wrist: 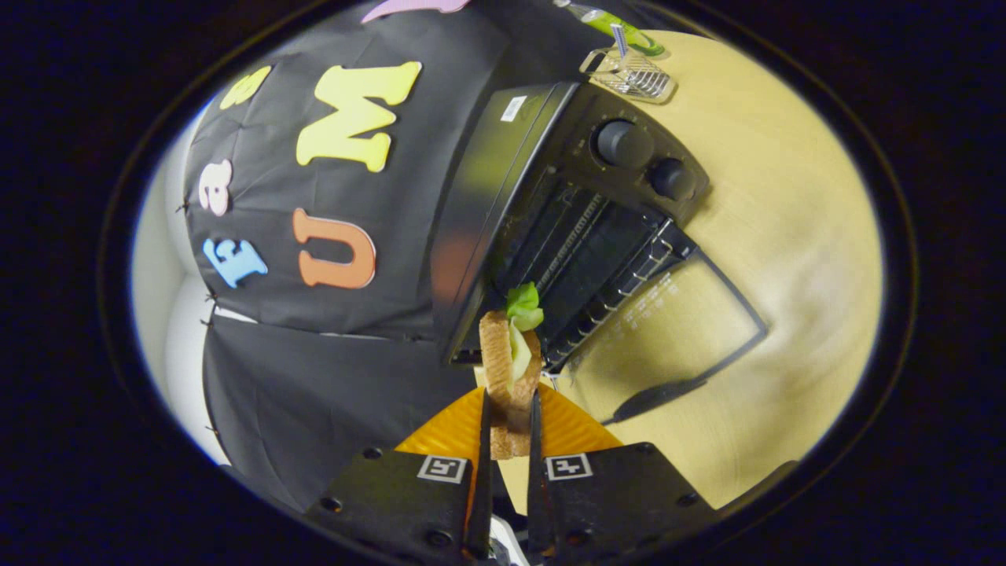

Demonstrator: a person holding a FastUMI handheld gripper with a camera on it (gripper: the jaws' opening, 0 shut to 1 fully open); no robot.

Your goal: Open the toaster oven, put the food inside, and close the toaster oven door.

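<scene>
My gripper (509, 409) is shut on a sandwich (509, 362), two slices of toast with green lettuce sticking out of the far end. The view is rolled sideways. Just beyond the sandwich stands the black toaster oven (566, 204) with its glass door (676, 322) folded down flat onto the wooden table and its dark cavity and wire rack (621, 291) showing. Two round knobs (625, 143) sit on the oven's control panel. The sandwich's lettuce end is close to the oven's mouth, at its near corner.
An orange ribbed plate (566, 428) lies under the fingers on the light wooden table (786, 236). Behind the oven there is a small clear wire rack (633, 75) and a green bottle (617, 23). Black cloth hangs beside the oven.
</scene>
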